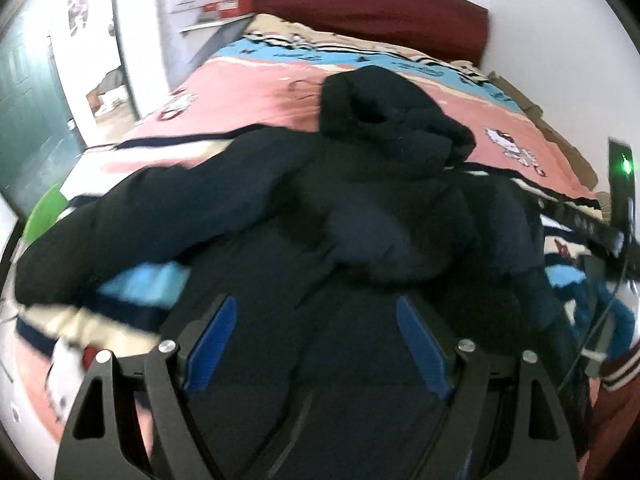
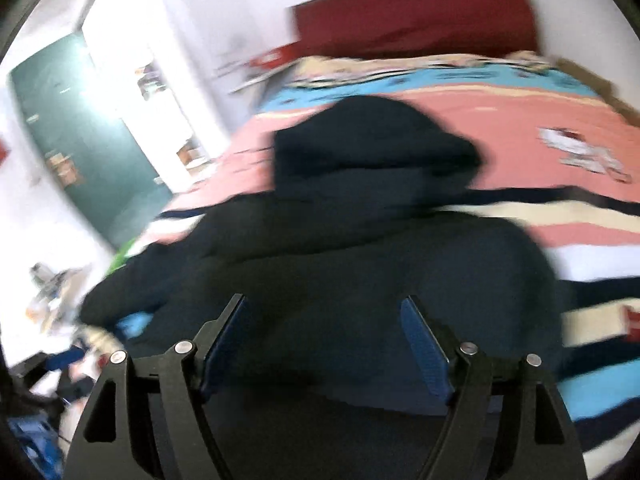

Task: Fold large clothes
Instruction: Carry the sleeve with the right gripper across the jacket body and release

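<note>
A large dark navy hooded jacket [image 1: 360, 208] lies spread on the bed, hood [image 1: 384, 112] toward the headboard and one sleeve [image 1: 132, 224] stretched out to the left. My left gripper [image 1: 316, 308] is open, its blue pads apart just above the jacket's lower body, holding nothing. In the right wrist view the same jacket [image 2: 340, 240] fills the middle, hood [image 2: 372, 140] at the far end. My right gripper [image 2: 324, 308] is open too, above the jacket's lower back, with nothing between its pads. This view is blurred.
The bed has a pink, blue and striped cartoon bedspread [image 1: 256, 92] and a dark red headboard [image 1: 372, 12]. A green door [image 1: 28, 92] and a doorway are at the left. A black device with a green light [image 1: 622, 184] stands at the right bed edge.
</note>
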A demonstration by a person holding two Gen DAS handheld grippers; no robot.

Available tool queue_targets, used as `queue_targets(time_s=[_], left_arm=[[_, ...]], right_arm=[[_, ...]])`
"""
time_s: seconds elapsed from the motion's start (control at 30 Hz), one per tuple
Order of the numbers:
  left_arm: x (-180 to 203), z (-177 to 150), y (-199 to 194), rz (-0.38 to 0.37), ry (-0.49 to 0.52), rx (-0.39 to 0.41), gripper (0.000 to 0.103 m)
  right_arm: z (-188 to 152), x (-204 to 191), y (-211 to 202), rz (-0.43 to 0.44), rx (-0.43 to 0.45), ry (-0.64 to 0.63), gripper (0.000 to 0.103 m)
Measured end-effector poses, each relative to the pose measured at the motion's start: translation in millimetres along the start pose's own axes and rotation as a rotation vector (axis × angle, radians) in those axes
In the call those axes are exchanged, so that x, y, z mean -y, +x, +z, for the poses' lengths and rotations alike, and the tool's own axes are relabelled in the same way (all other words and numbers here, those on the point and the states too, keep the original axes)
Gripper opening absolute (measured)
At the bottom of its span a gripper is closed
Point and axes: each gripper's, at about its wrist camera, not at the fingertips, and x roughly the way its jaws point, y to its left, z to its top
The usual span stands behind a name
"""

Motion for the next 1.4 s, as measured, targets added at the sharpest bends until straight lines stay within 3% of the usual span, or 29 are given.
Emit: queue_targets(time_s=[0.17, 0.33, 0.43, 0.5, 0.67, 0.83, 1.03, 1.2, 1.4], left_arm=[[40, 37, 68, -0.049, 0.029, -0.033, 0.082], [50, 58, 126, 0.022, 0.050, -0.032, 0.082], [40, 62, 158, 0.068, 0.037, -0.072, 0.082], [32, 58, 170, 0.044, 0.013, -0.083, 0.083], [22, 52, 185, 0.018, -0.018, -0.085, 0.095], [22, 49, 189, 0.018, -0.022, -0.084, 0.098], [27, 60, 168, 0.046, -0.013, -0.076, 0.097], [44, 68, 135, 0.007, 0.004, 0.003, 0.097], [64, 51, 160, 0.035, 0.065, -0.056, 0.097]], right_arm=[[7, 64, 7, -0.111, -0.010, 0.043, 0.069], [11, 80, 33, -0.084, -0.036, 0.038, 0.068], [10, 85, 51, -0.079, -0.056, 0.028, 0.068], [2, 92, 70, -0.093, -0.100, 0.031, 0.068], [-15, 97, 105, -0.072, -0.168, 0.044, 0.068], [-21, 99, 120, -0.075, -0.185, 0.039, 0.068], [-14, 85, 120, -0.173, -0.244, -0.010, 0.068], [5, 61, 78, -0.127, -0.147, 0.002, 0.067], [10, 23, 89, -0.063, -0.154, -0.056, 0.067]])
